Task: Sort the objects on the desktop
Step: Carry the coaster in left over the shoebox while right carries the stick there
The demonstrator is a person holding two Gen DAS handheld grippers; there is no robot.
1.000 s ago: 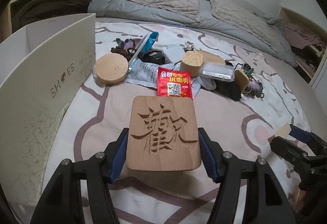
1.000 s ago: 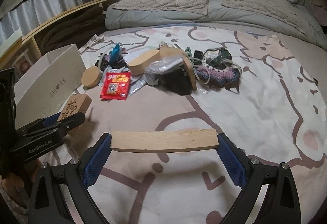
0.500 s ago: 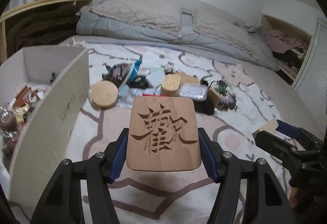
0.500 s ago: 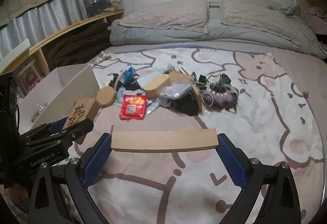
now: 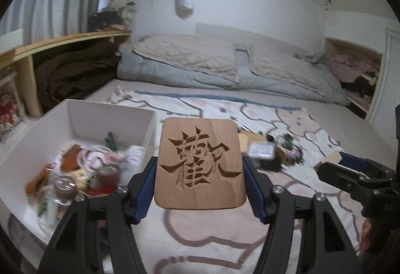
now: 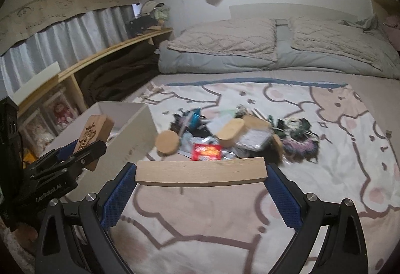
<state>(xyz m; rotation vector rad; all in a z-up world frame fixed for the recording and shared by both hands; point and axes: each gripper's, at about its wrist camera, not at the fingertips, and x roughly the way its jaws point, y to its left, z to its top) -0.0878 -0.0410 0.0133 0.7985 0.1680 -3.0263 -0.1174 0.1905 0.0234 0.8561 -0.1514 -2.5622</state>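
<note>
A carved wooden block is clamped between the blue pads of the left gripper, its broad face with the cut character turned up toward the camera and its longer side running away from the gripper, toward the far end of the bed. In the right wrist view the same block is seen edge-on and tilted, its far end raised, held above the near wall of the white box. The box is shown open in the left wrist view, just to the left of the block, with a blurred jumble of small things inside it. A plain wooden slab is gripped by the right gripper at its two short ends, so that its long axis lies crosswise, from pad to pad, and a narrow side face is turned to the camera. Both pieces are held in the air above the patterned blanket. Farther out on the blanket a pile of objects is spread: a round wooden lid, a red packet and an oval wooden box, all blurred. Beyond the pile, pillows are laid against the wall.
</note>
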